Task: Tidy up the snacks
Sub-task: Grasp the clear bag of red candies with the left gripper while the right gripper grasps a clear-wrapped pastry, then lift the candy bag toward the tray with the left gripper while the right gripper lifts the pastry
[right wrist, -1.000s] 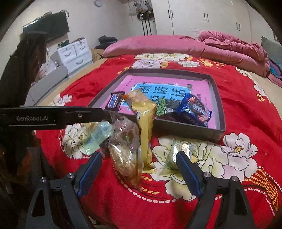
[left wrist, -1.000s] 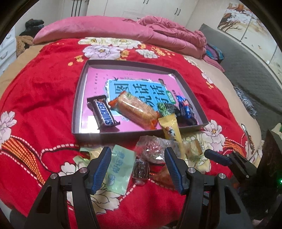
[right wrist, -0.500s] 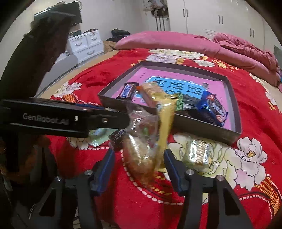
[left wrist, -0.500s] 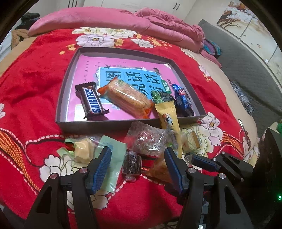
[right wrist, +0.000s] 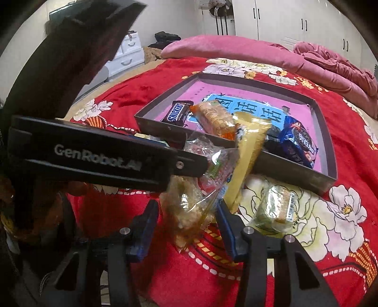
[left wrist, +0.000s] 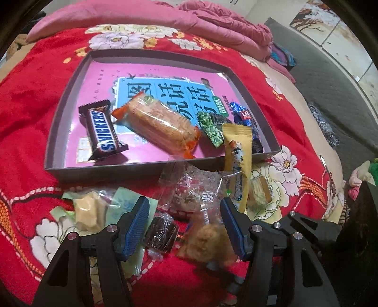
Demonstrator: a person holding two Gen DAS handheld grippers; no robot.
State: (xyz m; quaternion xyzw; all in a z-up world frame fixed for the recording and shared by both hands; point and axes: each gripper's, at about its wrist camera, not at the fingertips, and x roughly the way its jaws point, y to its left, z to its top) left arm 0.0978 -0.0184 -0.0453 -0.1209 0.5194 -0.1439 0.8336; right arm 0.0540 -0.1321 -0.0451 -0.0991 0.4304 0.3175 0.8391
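A crumpled clear bag of brown snack pieces (right wrist: 186,207) lies on the red bedspread in front of the grey tray (right wrist: 295,170). My right gripper (right wrist: 186,226) has the bag between its closing jaws, the pads close by its sides. A yellow packet (right wrist: 248,151) leans over the tray's front wall (left wrist: 118,170). My left gripper (left wrist: 183,224) is open and hangs over the same bag (left wrist: 208,238) and a small dark cookie packet (left wrist: 160,233). Inside the tray lie a Snickers bar (left wrist: 101,130), an orange cracker pack (left wrist: 160,122), a green pea packet (left wrist: 210,127) and a blue Oreo pack (left wrist: 245,118).
Left of the pile lie a pale sweet (left wrist: 87,210) and a light green sachet (left wrist: 122,205). A small wrapped cake (right wrist: 276,207) sits to the right. The left gripper's black arm (right wrist: 106,160) crosses the right wrist view. Pink bedding (left wrist: 189,21) is heaped behind the tray.
Both grippers have come down and closer to the snack pile. The right jaws have narrowed from wide apart to just around the clear bag. The left jaws keep the same width.
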